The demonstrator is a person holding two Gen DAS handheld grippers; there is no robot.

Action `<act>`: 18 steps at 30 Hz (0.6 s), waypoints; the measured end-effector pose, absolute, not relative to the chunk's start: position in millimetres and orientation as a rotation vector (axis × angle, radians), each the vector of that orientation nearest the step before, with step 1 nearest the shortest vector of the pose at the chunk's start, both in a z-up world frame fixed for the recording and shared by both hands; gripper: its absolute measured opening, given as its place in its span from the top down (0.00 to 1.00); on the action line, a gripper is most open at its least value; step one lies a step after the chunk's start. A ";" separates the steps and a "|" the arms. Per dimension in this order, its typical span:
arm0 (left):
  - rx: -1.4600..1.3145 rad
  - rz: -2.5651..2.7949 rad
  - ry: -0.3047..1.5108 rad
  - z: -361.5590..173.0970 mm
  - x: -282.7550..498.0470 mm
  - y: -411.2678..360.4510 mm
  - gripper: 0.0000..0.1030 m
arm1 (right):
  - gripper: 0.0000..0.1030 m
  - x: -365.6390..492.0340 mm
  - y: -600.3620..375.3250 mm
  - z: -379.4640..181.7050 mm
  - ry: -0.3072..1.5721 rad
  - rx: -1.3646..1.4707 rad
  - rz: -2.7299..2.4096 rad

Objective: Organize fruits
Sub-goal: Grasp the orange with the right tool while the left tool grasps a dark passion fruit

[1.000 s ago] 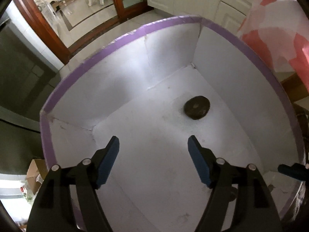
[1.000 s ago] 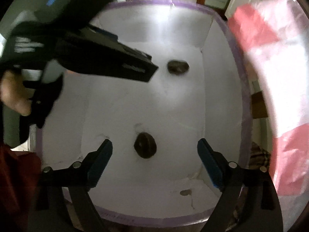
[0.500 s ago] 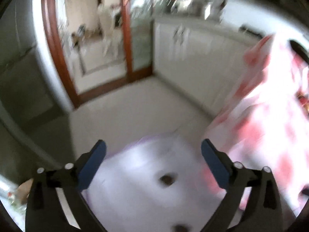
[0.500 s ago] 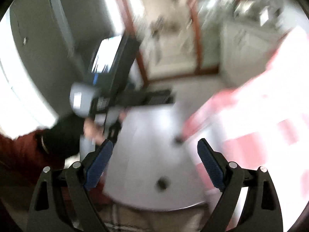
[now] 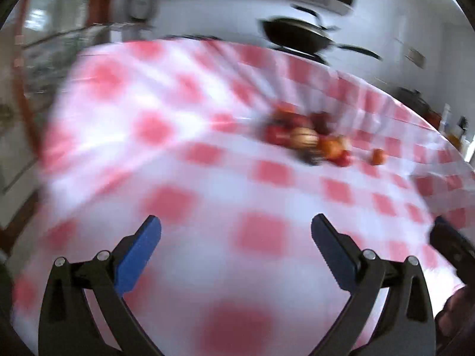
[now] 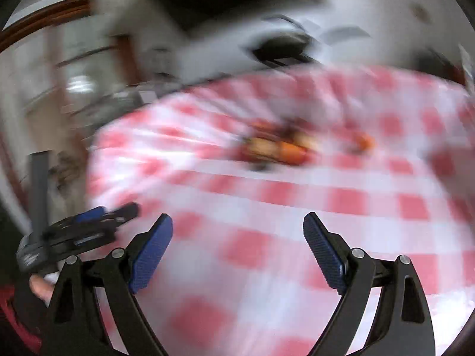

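A blurred pile of red, orange and tan fruits (image 5: 305, 139) lies on a table with a red-and-white checked cloth (image 5: 207, 184); one small orange fruit (image 5: 377, 156) sits apart to its right. The pile (image 6: 276, 148) and the lone orange fruit (image 6: 363, 142) also show in the right wrist view. My left gripper (image 5: 236, 237) is open and empty, above the near part of the cloth, well short of the fruit. My right gripper (image 6: 237, 234) is open and empty too. The left gripper's body (image 6: 77, 231) shows at the left in the right wrist view.
A black pan (image 5: 299, 37) sits on a counter behind the table. The right gripper's tip (image 5: 451, 243) shows at the right edge of the left wrist view. A wooden door frame (image 5: 101, 6) stands at the far left. Both views are motion-blurred.
Both grippers have swung up and away from the white purple-rimmed box with its dark fruits, and now face the checked table with the fruit pile. Both stayed open and empty.
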State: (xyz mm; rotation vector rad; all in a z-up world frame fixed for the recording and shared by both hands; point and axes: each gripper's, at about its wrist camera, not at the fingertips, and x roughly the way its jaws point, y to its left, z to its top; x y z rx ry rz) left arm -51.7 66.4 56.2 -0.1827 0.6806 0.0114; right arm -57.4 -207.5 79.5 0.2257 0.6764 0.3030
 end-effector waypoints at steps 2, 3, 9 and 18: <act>-0.212 -0.055 0.684 51.8 -21.9 37.6 0.02 | 0.15 -20.3 -245.6 65.4 0.716 0.282 0.199; -0.223 -0.077 0.688 49.1 1.1 19.5 0.02 | 0.15 -5.5 -264.7 58.3 0.731 0.319 0.153; -0.310 -0.114 0.713 34.5 83.3 -20.9 0.02 | 0.14 65.4 -301.7 26.2 0.802 0.381 0.003; -0.422 -0.140 0.764 21.6 109.9 -1.8 0.02 | 0.16 149.5 -275.0 19.1 0.858 0.235 -0.038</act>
